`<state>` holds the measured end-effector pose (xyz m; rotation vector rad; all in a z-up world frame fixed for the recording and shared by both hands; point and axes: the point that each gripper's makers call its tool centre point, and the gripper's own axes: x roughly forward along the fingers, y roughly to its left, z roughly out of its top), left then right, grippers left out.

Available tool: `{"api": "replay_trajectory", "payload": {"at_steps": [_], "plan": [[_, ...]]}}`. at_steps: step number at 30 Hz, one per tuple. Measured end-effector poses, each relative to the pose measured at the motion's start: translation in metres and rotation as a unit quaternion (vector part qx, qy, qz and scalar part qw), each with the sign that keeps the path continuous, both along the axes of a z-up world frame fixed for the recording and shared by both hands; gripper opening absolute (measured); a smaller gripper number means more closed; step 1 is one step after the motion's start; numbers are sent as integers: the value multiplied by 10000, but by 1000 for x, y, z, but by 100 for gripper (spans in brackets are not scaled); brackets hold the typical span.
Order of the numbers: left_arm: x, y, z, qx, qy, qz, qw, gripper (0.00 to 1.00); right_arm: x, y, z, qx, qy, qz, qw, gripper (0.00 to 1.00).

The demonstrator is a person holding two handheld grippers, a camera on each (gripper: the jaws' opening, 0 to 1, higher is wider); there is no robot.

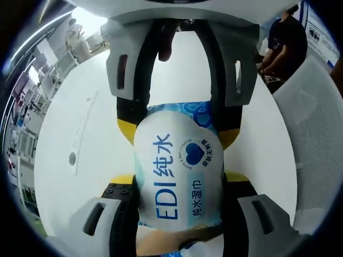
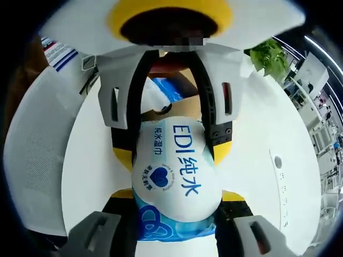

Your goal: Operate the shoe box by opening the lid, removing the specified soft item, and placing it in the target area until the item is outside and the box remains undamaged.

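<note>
A soft white and blue wet-wipe pack (image 1: 177, 171) printed "EDI" is held above the white round table (image 1: 75, 101) between two grippers that face each other. My left gripper (image 1: 178, 179) is shut on its near end, the yellow-tipped jaws pressing both sides. My right gripper (image 1: 177, 133) comes down from the top of the left gripper view, shut on the far blue end. In the right gripper view the same pack (image 2: 174, 176) sits in my right gripper (image 2: 177, 195), with my left gripper (image 2: 172, 154) clamped on the opposite end.
A person in dark clothes (image 1: 286, 37) stands beyond the table. A white mesh chair (image 1: 316, 123) is beside the table. A round socket (image 2: 277, 162) is set into the tabletop (image 2: 257, 123). A green plant (image 2: 268, 56) stands past the table edge.
</note>
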<state>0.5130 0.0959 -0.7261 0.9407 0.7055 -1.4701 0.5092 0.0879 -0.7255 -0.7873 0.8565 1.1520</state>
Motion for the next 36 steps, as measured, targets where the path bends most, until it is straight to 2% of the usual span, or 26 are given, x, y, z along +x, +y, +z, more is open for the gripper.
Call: {"api": "replay_trajectory", "payload": {"at_steps": [19,30,36], "plan": [[2,2,-28,67,11,78,9999,61,1,0,-26,-34,87,43,9999,53],[2,-1,-37,56,11,48,10000,61,1,-5,-36,-86,128,48,9999,50],[3,-2,-37,52,-37,12,10000,60,2,-5,-36,-71,106,46,9999,50]]}}
